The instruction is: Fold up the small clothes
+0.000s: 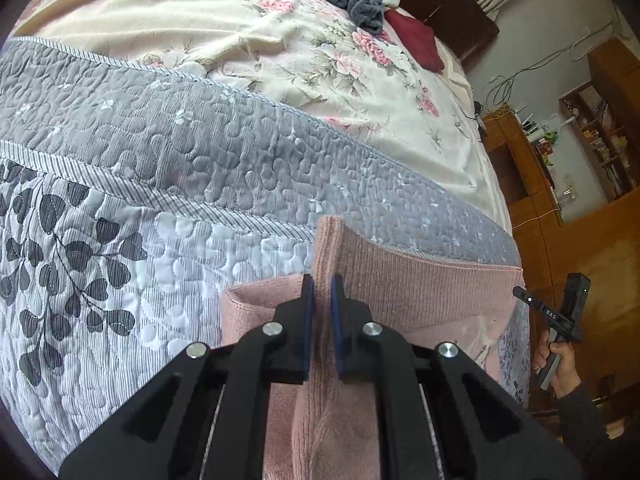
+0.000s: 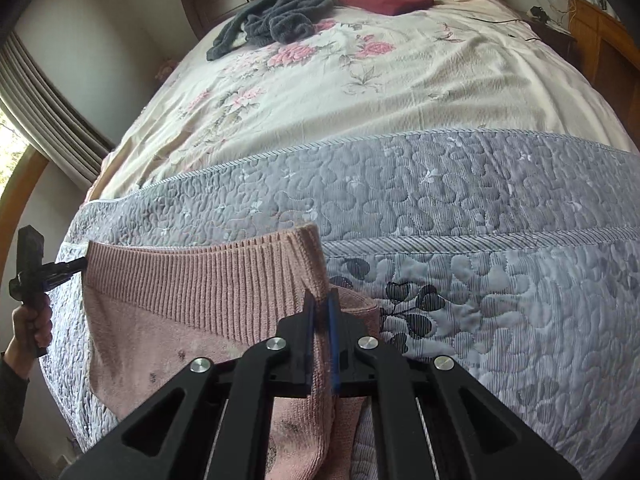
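both grippers clamped, level

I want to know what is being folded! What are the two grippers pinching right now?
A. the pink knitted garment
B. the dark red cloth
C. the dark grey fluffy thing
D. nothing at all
A: the left gripper and the right gripper each have their jaws shut on a corner of the pink knitted garment, its ribbed band stretched between them over the grey quilt.
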{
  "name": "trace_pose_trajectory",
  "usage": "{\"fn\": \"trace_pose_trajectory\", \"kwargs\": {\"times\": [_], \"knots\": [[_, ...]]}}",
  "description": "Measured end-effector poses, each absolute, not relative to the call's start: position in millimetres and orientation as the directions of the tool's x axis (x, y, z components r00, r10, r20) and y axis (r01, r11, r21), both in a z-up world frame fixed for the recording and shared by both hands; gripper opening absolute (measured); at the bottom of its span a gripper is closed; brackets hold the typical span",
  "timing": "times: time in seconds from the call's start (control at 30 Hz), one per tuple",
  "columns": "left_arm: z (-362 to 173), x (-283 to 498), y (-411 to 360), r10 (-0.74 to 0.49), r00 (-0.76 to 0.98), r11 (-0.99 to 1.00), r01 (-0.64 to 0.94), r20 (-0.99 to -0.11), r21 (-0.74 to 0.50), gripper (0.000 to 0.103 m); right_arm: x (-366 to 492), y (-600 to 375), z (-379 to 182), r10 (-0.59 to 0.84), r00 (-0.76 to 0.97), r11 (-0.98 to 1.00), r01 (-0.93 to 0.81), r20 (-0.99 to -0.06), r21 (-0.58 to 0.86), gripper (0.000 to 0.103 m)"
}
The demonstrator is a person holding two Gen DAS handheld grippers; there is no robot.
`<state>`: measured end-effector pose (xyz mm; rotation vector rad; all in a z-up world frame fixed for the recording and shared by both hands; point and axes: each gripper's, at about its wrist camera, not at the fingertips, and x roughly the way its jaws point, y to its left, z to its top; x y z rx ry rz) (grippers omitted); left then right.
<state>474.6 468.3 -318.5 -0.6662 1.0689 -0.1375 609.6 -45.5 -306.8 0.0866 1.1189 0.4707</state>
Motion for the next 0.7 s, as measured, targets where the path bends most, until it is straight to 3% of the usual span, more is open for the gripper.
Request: {"fn": "trace_pose_trajectory", "kwargs": {"times": [0.47,0.53,0.6,0.7], "knots": [[-404,498,485,-0.415,0.392,0.756,-0.353,-0.821,-0.551,0.008,640,-49,-381,0.385,0.276,0.912,-0.264,-0.881,0.315,0.007],[-396,496,487,-0.386,0.411,0.760,-0.366,-0.826,-0.537,0.012,639,-52,-381,0.395,0.282,0.909,-0.259,-0.874,0.327,0.009],[-369,486,488,-0.332,0.481,0.776,-0.351,-0.812,-0.525,0.012,635,-57,-366,0.415,0.326,0.905,-0.244,-0.849,0.349,0.018],[-337,474,473,-0.432,0.555,0.749,-0.219,-0.711,-0.626,0.012,623,-61,-343,0.492,0.372,0.869,-0.254,-0.787,0.424,0.018]]}}
